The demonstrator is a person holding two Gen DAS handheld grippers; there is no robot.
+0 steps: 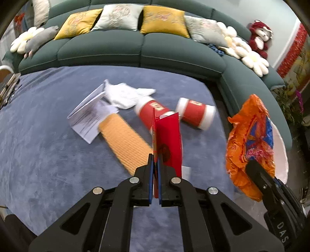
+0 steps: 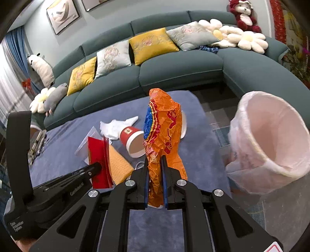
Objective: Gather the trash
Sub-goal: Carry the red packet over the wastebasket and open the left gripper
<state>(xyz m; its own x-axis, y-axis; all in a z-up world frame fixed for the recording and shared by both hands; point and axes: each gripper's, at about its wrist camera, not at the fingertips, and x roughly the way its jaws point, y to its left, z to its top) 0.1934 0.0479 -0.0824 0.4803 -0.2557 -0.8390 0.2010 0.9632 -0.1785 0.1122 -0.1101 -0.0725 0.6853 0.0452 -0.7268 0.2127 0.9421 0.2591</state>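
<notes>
The left tongs (image 1: 155,164) are clamped tight on a red packet (image 1: 168,141), held upright. The right tongs (image 2: 156,166) pinch a crumpled orange wrapper (image 2: 162,126), raised alongside.

A curved dark green sofa (image 2: 174,71) runs along a pale grey-blue wall (image 2: 116,17) hung with framed pictures (image 2: 63,15), carrying yellow cushions (image 2: 153,45), pale cushions (image 2: 113,58), daisy-shaped cushions (image 2: 250,40) and a red plush bear (image 2: 243,15). A blue-grey carpet (image 1: 48,145) covers the floor; a blue curtain (image 2: 16,46) hangs left.
</notes>
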